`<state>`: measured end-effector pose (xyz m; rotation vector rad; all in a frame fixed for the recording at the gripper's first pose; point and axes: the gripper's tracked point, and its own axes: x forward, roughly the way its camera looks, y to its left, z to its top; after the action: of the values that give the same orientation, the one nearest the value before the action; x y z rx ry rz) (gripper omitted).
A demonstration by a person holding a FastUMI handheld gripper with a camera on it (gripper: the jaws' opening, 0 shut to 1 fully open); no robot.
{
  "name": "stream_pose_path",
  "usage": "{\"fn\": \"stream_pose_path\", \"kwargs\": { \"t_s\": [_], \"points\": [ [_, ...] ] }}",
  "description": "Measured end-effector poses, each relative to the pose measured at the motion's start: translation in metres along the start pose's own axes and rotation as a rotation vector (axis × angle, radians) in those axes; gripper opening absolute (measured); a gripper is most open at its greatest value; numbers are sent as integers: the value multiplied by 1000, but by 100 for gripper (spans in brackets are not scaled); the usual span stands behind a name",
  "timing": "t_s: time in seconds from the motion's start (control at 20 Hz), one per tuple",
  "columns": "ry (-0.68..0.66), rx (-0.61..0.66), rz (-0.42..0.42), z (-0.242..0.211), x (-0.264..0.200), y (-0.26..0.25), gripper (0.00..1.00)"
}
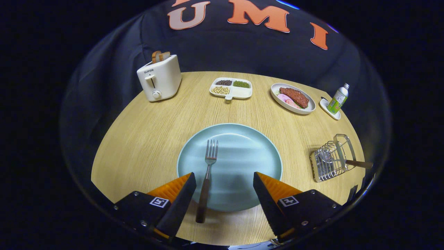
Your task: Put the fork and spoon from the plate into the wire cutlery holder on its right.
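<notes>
The tool (224, 194) is hanging spread and empty above the plate (256, 152). The fork (207, 180) is lying near the left finger, handle overhanging the rim at 6 o'clock. The spoon (338, 160) is already sitting in the holder (329, 163) at 3 o'clock. Risk: the off-centre fork is likely slipping or pivoting on closure.

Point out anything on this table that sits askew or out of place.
The wire cutlery holder lies tipped on its side, right of the plate, with a spoon in it, handle poking out. The fork lies on the plate, handle overhanging the near rim. The open tongs straddle that handle, touching nothing. Nothing spilled.
</notes>
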<state>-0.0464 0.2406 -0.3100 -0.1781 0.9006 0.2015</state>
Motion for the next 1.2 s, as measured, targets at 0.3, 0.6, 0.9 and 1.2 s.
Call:
{"fn": "stream_pose_path", "kwargs": {
  "t_s": [0.3, 0.6, 0.9, 1.2],
  "points": [
    [-21, 11, -4, -14, 19, 14, 90],
    [4, 43, 13, -30, 28, 21, 46],
    [18, 48, 52, -30, 29, 28, 9],
    [18, 108, 106, -9, 14, 16, 5]
  ]
}}
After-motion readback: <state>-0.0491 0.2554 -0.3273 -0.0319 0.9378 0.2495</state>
